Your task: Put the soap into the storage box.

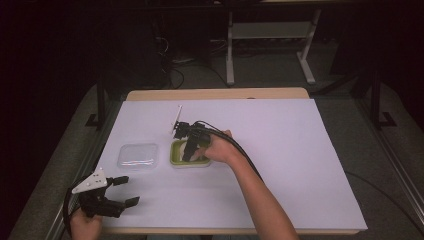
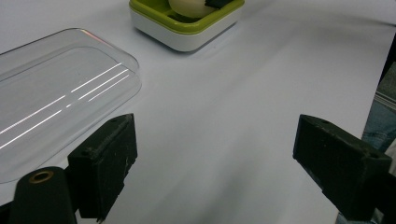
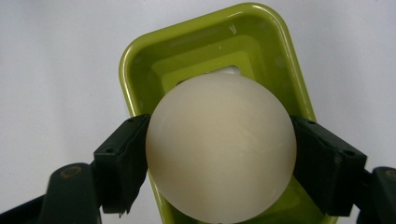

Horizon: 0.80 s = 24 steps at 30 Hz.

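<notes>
A cream ball sits between the black jaws of my right gripper, which is shut on it. The ball hangs just over, or inside, a small green-lined white container; I cannot tell if it touches the bottom. In the high view the right gripper points down into that container at the table's middle. My left gripper stands open and holds nothing near the front left corner. Ahead of it, in the left gripper view, lie a clear plastic lid and the container with the ball.
The clear lid lies flat just left of the container. A white sheet covers the table. A black cable trails from the right gripper along the forearm. Beyond the far edge stand table legs on a dark floor.
</notes>
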Motion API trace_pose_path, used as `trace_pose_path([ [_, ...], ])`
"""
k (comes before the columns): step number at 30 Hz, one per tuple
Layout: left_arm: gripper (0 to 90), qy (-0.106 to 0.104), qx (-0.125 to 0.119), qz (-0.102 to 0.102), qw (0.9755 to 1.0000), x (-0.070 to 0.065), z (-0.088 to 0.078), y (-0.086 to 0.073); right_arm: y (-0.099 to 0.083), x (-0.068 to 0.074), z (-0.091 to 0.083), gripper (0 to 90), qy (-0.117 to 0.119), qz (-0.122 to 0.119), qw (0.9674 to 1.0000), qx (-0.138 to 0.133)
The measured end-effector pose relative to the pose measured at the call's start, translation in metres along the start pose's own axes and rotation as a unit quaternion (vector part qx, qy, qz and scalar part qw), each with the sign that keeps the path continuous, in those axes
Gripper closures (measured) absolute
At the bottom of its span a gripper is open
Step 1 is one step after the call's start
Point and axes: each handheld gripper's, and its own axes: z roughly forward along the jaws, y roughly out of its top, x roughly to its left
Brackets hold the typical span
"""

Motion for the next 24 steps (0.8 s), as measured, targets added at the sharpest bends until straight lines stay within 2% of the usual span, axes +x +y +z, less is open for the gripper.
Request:
trace_pose_path([
  [2, 12.9, -0.001, 0.0, 0.002, 1.0, 0.0, 0.0, 0.0, 0.0, 0.0, 0.0, 23.6, -0.005, -0.001, 1.0, 0.0],
  [3, 12.9, -0.001, 0.0, 0.001, 1.0, 0.0, 0.0, 0.0, -0.001, 0.0, -0.004, 27.1, -0.004, -0.001, 0.9999, -0.015],
  [4, 12.9, -0.001, 0.0, 0.0, 1.0, 0.0, 0.001, 0.0, -0.001, 0.0, -0.004, 27.1, -0.004, -0.001, 0.9999, -0.015],
  [7, 12.9, -0.001, 0.002, -0.001, 1.0, 0.0, 0.001, 0.0, -0.001, -0.001, -0.014, 28.2, 0.001, 0.004, 0.9993, -0.037],
  [24, 12.9, 0.001, 0.003, -0.004, 1.0, -0.001, 0.001, 0.0, -0.012, -0.004, -0.027, 26.1, -0.004, 0.016, 0.9987, -0.049],
])
